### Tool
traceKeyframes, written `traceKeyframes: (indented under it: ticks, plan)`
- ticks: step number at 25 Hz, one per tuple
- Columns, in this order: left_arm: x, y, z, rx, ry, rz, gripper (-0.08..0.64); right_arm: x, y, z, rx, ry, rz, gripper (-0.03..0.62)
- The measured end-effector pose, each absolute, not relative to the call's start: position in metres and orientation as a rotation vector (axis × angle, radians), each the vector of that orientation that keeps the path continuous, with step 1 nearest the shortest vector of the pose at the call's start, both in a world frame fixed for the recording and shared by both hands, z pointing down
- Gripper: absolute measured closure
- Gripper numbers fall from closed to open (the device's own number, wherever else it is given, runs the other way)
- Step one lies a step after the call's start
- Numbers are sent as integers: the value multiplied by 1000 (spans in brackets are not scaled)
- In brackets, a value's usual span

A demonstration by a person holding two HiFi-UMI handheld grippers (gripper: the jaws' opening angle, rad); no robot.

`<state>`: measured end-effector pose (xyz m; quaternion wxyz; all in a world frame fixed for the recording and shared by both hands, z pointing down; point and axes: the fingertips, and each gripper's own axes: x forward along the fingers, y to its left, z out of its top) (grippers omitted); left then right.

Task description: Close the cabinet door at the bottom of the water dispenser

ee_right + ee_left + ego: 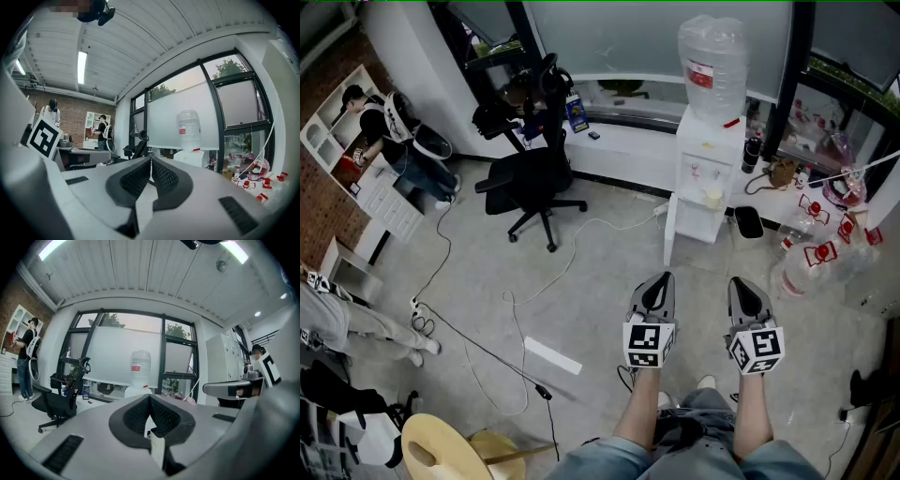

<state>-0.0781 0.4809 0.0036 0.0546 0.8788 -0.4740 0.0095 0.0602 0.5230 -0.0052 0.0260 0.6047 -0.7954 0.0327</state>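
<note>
Distance was the whole matter here: the water dispenser, with its bottle on top, stood on the far side of the floor, well apart from both my claws. My left claw was pressed together at the tips with nothing between them, and my right claw was likewise shut tight and empty. Both pointed level toward the far wall.

The cabinet door at the dispenser's foot looked to be standing open. I saw it as a narrow white upright strip on the left side of the lower compartment, swung out toward me, its long axis vertical. I could not make out the hinge itself, but I judged it to be on the left, with the free edge nearest me.

The door lay almost straight ahead of my left claw and off to the far left of my right claw, so the left was the nearer one. I judged I would first have to close the gap, then come at the leaf from its left face and push it rightward and away.
</note>
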Motion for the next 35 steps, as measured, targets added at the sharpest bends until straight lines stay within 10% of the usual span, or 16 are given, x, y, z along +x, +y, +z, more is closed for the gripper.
traceKeyframes:
  ticks: [35]
  plan:
    - [-69,320,59,2527,-1510,115,549,74,341,36,1731,-2506,137,561]
